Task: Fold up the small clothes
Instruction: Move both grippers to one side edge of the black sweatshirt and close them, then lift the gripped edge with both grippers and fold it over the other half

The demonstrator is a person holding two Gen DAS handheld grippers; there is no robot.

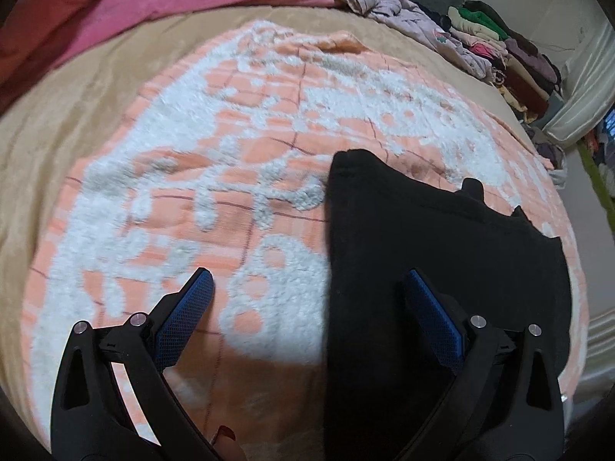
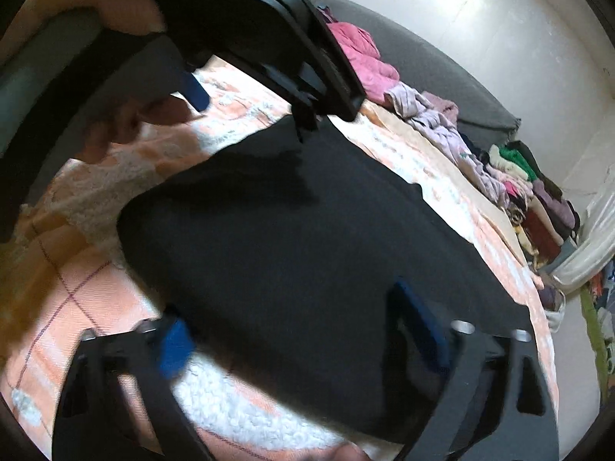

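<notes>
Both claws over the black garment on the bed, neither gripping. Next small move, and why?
Probably lower the right claw onto the near edge of the black garment and close on it. Its jaws stand open astride that edge, pads not pressing cloth. The left claw is open too, above the garment's side edge on the peach blanket.

Black garment (image 1: 442, 269) lower edge cut off; clothes pile (image 1: 496, 50) perhaps folded, blurred.
</notes>
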